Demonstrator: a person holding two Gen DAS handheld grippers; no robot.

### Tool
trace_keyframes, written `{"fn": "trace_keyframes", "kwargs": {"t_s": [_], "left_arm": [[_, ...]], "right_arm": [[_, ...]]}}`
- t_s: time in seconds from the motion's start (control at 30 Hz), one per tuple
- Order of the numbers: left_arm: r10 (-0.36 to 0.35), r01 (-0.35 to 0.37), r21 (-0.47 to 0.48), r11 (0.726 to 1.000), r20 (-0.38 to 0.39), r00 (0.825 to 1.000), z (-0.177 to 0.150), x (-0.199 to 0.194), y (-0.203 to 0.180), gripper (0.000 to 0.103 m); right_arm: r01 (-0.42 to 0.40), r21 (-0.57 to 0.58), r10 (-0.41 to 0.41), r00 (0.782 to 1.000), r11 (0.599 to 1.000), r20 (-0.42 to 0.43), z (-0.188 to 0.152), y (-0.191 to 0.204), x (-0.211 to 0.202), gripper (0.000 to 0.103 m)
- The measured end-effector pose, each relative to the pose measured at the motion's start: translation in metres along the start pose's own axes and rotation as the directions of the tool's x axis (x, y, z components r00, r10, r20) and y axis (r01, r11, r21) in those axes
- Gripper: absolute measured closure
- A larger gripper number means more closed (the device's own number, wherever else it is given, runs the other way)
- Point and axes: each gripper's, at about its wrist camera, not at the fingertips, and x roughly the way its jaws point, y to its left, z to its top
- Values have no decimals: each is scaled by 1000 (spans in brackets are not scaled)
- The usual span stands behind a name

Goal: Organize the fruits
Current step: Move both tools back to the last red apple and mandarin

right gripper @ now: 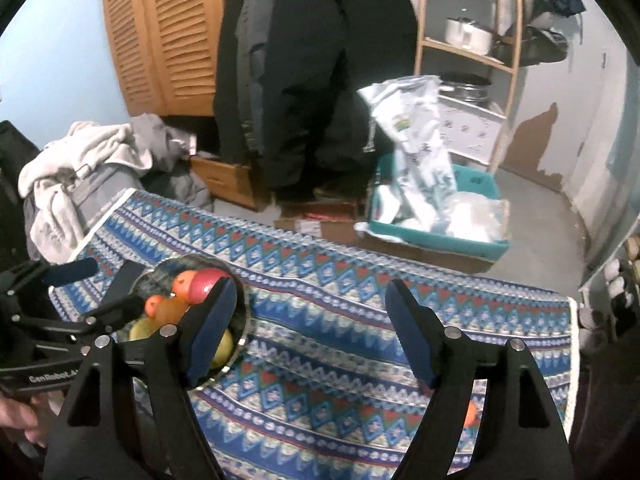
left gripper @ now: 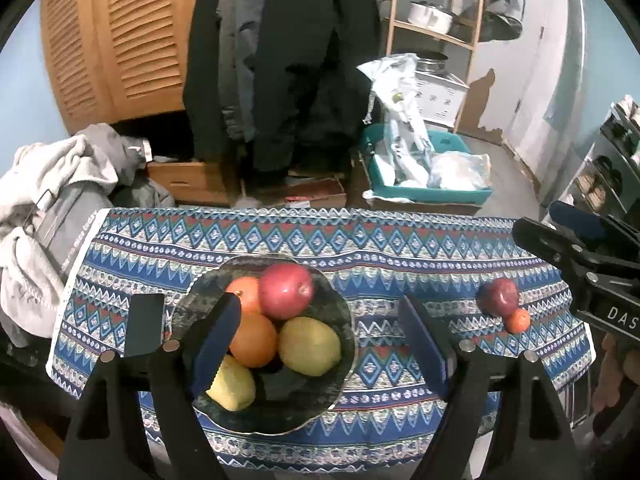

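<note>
A dark glass bowl (left gripper: 340,320) sits on the patterned tablecloth (left gripper: 400,248) and holds a red apple (left gripper: 286,290), two oranges (left gripper: 253,339), a yellow-green pear (left gripper: 310,346) and a yellow fruit (left gripper: 234,388). A dark red apple (left gripper: 499,297) and a small orange (left gripper: 517,320) lie on the cloth to the right. My left gripper (left gripper: 320,348) is open and empty above the bowl. My right gripper (right gripper: 308,328) is open and empty over the cloth, right of the bowl (right gripper: 240,304). The small orange (right gripper: 471,414) peeks out behind its right finger.
The table's far edge drops to a floor with a teal bin (left gripper: 428,176) of bags and cardboard boxes (left gripper: 316,194). A pile of grey laundry (left gripper: 52,184) lies at the left. Dark coats (left gripper: 280,60) hang behind. A wooden shelf (left gripper: 436,20) stands at the back right.
</note>
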Motion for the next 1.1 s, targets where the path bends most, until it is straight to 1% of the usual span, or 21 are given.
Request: {"fn": "trace_keyframes", "kwargs": {"t_s": [0.17, 0.37, 0.43, 0.63, 0.77, 0.97, 1.1], "left_arm": [[-6, 5, 38, 999, 7, 1000, 2, -4, -20, 20], [-18, 17, 73, 997, 14, 1000, 4, -9, -43, 20], [-20, 19, 85, 996, 17, 1000, 5, -11, -51, 17], [-26, 24, 117, 993, 19, 999, 6, -12, -73, 16], [-30, 28, 143, 989, 13, 999, 7, -10, -87, 16], [-40, 43, 185, 982, -18, 999, 5, 2, -113, 16], [-33, 42, 214, 976, -47, 998, 1, 18, -127, 16]], "right_arm": [[29, 7, -29, 1000, 1000, 11, -9, -18, -13, 23], [52, 27, -52, 999, 998, 13, -19, -42, -27, 23], [63, 31, -64, 998, 998, 17, -23, -49, -32, 23], [100, 47, -101, 995, 994, 20, -34, -75, -45, 22], [112, 66, -113, 994, 992, 6, -42, -99, -49, 22], [170, 81, -168, 985, 982, -26, -55, -132, -50, 22], [166, 125, -159, 985, 978, -62, -69, -154, -41, 22]]}}
